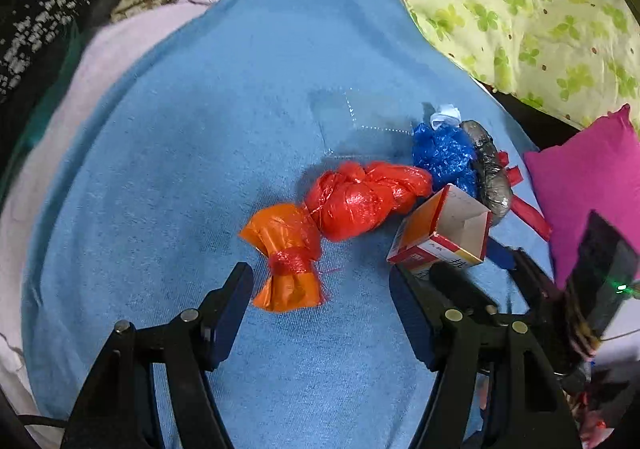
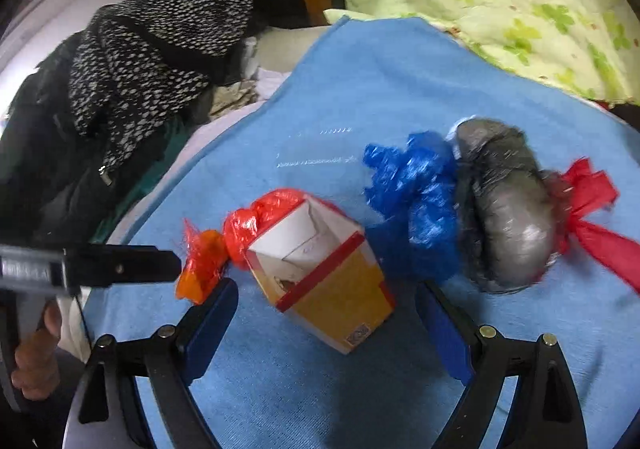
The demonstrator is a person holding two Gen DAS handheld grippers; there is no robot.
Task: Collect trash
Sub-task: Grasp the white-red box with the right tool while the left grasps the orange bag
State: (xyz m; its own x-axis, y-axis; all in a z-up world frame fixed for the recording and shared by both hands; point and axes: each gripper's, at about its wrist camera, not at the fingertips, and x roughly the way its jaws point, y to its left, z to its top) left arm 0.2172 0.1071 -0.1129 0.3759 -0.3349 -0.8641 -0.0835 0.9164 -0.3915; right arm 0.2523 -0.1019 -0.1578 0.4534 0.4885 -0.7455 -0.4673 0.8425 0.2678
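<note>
Left gripper hangs low over the blue cloth, jaws spread wide, nothing between the pads. The orange bag, cinched with a red tie, lies just ahead, close to the left finger but not gripped.

Touching the orange bag is the red bag, a knotted plastic lump. Past it sits the blue bag with a scrap of white at its top, and pressed against that, the grey bundle with red ribbon trailing off it. The box, open end up and tilted, rests just beside the red bag, near the left gripper's right finger.

Over to the right gripper: also wide open, holding nothing. The box lies between its fingers, pads clear of it on both sides. From here the red bag peeks out behind the box, the blue bag and grey bundle sit further right.

A clear plastic piece lies flat on the cloth behind the bags. A green patterned quilt borders the cloth at the back, a pink cushion to the right.
</note>
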